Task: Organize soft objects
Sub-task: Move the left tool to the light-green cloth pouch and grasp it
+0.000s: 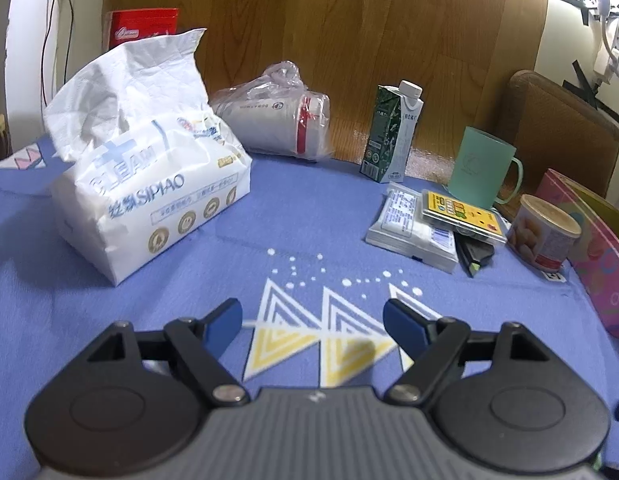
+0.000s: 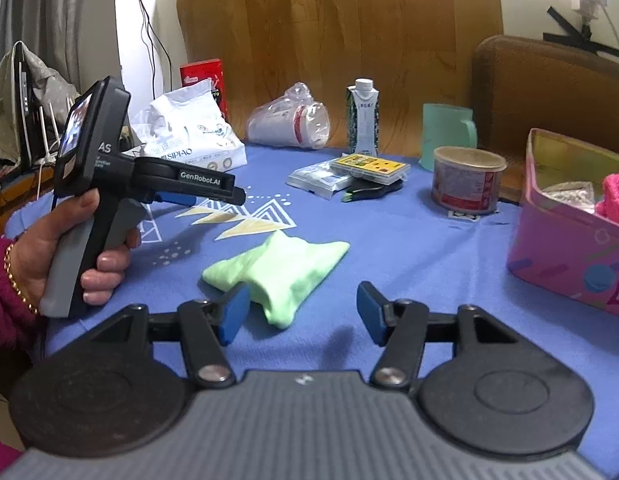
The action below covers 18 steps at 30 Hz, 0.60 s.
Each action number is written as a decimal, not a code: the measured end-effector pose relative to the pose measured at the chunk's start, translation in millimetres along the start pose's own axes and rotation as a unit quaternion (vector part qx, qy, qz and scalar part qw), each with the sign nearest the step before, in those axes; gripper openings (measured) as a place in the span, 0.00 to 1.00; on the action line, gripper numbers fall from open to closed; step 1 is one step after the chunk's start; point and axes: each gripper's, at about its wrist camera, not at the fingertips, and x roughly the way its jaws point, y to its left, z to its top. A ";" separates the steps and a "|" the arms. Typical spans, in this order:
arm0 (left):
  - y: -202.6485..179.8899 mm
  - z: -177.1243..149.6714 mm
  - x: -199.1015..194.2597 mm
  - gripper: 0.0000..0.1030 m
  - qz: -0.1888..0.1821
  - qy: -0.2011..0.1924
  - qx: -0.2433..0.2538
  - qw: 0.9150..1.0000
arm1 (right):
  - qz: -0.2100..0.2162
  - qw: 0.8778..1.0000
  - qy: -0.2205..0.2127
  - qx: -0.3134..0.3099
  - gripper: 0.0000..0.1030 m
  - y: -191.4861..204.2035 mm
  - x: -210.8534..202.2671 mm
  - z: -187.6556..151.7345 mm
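My right gripper [image 2: 299,312] stands apart, empty, over a soft, rumpled green cloth [image 2: 283,274] lying on the blue tablecloth [image 2: 409,264], left of the glossy pink box [image 2: 565,256]. My left gripper [image 1: 312,322] also gapes, holding nothing.

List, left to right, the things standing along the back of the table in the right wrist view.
Red box → tissue pack → bagged cups → green carton → mint mug → tin can → pink box.
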 end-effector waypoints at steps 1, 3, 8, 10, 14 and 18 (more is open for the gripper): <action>0.5 -1.2 -4.9 0.79 -0.006 0.004 -0.005 1.000 | 0.001 1.000 0.003 -0.001 0.63 0.2 2.8 0.6; 1.6 -3.0 -16.7 0.79 -0.031 0.010 -0.020 0.999 | 0.001 1.000 0.011 -0.004 0.64 0.2 10.2 1.1; -5.4 -0.9 -38.6 0.79 -0.075 0.028 -0.031 0.996 | 0.013 0.999 0.037 0.002 0.69 -1.5 29.6 3.7; -10.1 -0.9 -45.4 0.79 -0.107 0.041 -0.037 0.993 | 0.018 0.999 0.038 -0.004 0.69 1.8 34.2 5.2; -21.1 -5.6 -52.5 0.78 -0.145 0.062 -0.037 0.987 | 0.032 0.999 0.038 -0.011 0.68 9.6 40.4 5.7; -24.5 -9.0 -53.2 0.77 -0.170 0.088 -0.036 0.981 | 0.041 0.998 0.033 -0.034 0.68 20.8 37.6 3.1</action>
